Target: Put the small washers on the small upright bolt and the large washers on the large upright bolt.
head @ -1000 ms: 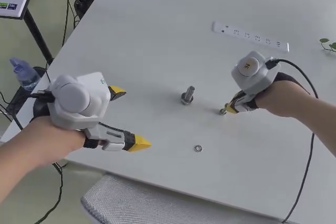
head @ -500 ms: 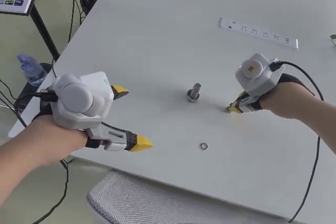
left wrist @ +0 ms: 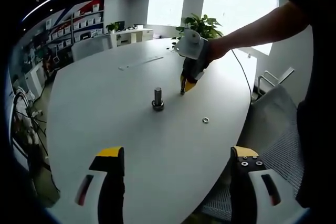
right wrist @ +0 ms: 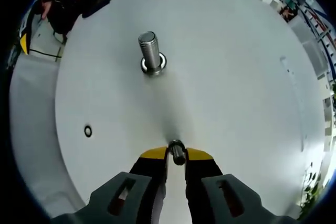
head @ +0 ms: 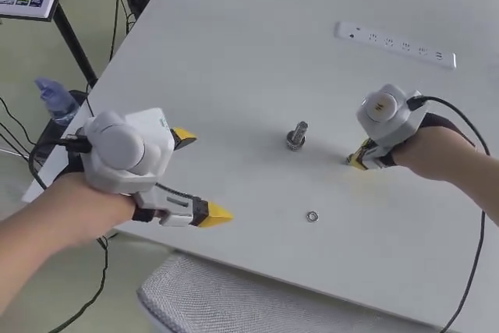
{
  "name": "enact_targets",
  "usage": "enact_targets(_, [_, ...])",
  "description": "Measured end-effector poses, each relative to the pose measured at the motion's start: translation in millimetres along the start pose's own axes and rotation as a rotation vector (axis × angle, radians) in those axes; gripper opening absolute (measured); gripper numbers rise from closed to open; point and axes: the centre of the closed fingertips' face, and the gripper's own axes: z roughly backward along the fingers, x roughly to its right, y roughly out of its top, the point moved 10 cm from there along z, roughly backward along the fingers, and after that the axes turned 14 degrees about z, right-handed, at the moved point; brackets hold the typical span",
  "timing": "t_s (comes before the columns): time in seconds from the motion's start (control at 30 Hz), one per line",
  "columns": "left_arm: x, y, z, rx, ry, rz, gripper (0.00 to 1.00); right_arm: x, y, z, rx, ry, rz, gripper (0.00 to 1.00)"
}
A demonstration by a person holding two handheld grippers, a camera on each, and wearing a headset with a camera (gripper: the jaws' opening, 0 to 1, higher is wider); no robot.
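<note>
Right hand-held gripper (right wrist: 176,157) clamped on small bolt (right wrist: 177,151), upright on counter (head: 234,52). Left hand-held gripper (left wrist: 178,156) wide open, empty. Washer (head: 312,216) flat near front edge: thin, light, probably slippery; best pinched across rim. Large bolt (head: 296,136) upright beyond it.

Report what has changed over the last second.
Nothing visibly moved; the shift in the head view is the camera's own. The right claw stays shut on the small bolt. The left claw stays open near the table edge. The large bolt and the loose washer sit as before.
</note>
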Motion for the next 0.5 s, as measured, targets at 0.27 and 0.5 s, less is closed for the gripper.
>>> enact_targets(0.27, [-2.4, 1.7, 0.9, 0.005, 0.003, 0.003, 0.82, 3.6, -1.6, -1.2, 0.0, 0.011, -0.016, 0.13])
enact_targets(0.5, [-2.5, 0.8, -1.9, -0.003, -0.001, 0.001, 0.82, 4.0, -1.0, -1.9, -0.003, 0.018, -0.024, 0.13])
